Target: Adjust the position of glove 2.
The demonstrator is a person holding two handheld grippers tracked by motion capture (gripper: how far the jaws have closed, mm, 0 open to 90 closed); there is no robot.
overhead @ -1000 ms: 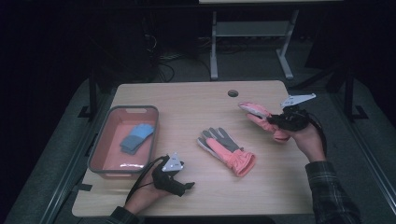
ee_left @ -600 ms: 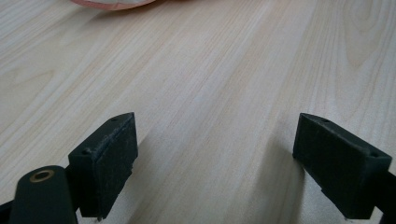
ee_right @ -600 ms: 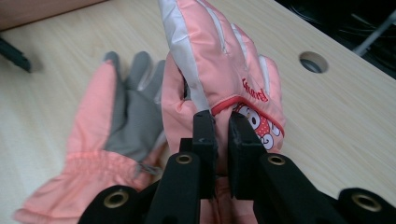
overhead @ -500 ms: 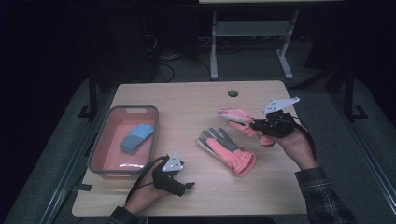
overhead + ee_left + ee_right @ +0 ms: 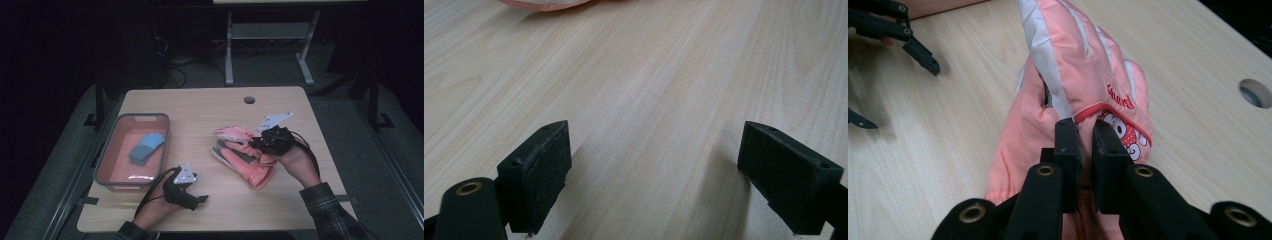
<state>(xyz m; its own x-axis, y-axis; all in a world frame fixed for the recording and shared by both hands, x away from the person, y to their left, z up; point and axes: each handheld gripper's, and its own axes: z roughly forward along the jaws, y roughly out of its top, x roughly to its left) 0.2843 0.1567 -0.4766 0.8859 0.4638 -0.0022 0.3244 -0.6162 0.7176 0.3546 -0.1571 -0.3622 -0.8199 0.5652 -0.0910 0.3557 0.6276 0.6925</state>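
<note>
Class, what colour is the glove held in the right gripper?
Pink glove with white stripes, clearest in the right gripper view.

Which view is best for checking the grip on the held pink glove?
The right gripper view: the right gripper has its jaws shut on the pink padded glove with white trim, seen close up. The high view shows that glove small, above a second glove. The left gripper view gives bare wooden table.

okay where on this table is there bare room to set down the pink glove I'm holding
Bare wood lies behind the pink gloves, between the red bin and the cable hole, and along the front edge right of the left tool. The middle is crowded: the right tool holds one pink glove over the other glove.
</note>
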